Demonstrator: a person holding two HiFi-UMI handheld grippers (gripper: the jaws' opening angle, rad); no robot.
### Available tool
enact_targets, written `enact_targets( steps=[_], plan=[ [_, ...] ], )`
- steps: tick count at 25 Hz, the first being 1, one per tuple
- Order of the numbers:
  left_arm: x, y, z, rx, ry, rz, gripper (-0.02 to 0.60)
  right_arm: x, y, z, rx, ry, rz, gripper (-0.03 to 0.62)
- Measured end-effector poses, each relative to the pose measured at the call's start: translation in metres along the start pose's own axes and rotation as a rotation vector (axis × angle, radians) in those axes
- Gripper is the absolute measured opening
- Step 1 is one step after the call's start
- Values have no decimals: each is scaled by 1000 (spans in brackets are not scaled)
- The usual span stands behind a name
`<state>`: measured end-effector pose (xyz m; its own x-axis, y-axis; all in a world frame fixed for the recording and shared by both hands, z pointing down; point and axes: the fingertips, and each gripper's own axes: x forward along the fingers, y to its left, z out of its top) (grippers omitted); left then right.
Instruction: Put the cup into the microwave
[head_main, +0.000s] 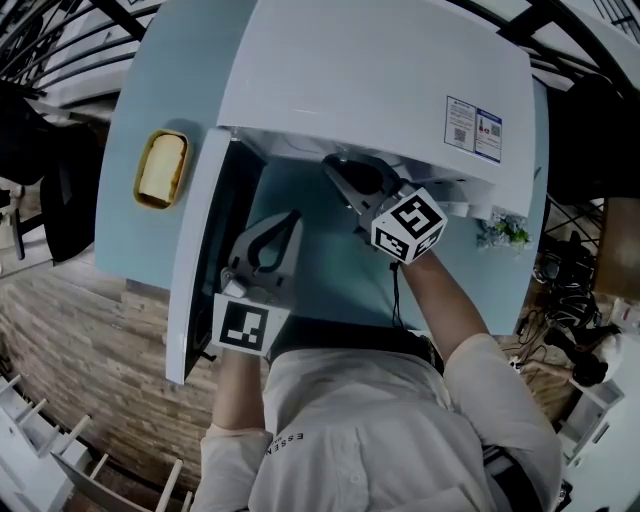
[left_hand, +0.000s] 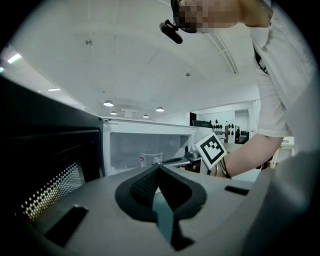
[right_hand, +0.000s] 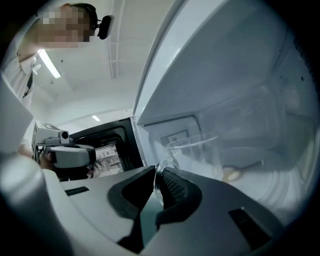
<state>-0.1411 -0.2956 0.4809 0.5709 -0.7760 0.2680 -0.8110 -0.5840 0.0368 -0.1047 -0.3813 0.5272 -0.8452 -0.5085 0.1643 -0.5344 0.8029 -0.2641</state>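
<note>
A clear glass cup hangs inside the white microwave, just past its opening. My right gripper is shut on the cup's handle. From the head view this gripper reaches under the microwave's top edge, and the cup is hidden there. The microwave door stands swung open at the left. My left gripper hovers in front of the opening beside the door, shut and empty. In the left gripper view its tips meet, and the cup shows beyond them inside the cavity.
A yellow dish with a pale block in it lies on the light blue table left of the microwave. A small plant stands at the microwave's right. The door's dark inner window is close on the left gripper's left.
</note>
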Motion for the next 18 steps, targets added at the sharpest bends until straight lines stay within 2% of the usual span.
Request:
enact_targets(
  steps=[4,11,18],
  plan=[
    [0,1,-2,-6,-1,-6,2,5,-11,-3,-15,6,-46,35],
    [-1,0,-4,-18,-3,-8,2,9,-16,-9,5,15,-49,36],
    [-2,1,-9,-23,1,-9,2,4,-19,-21,-6,49,-75,111]
  ],
)
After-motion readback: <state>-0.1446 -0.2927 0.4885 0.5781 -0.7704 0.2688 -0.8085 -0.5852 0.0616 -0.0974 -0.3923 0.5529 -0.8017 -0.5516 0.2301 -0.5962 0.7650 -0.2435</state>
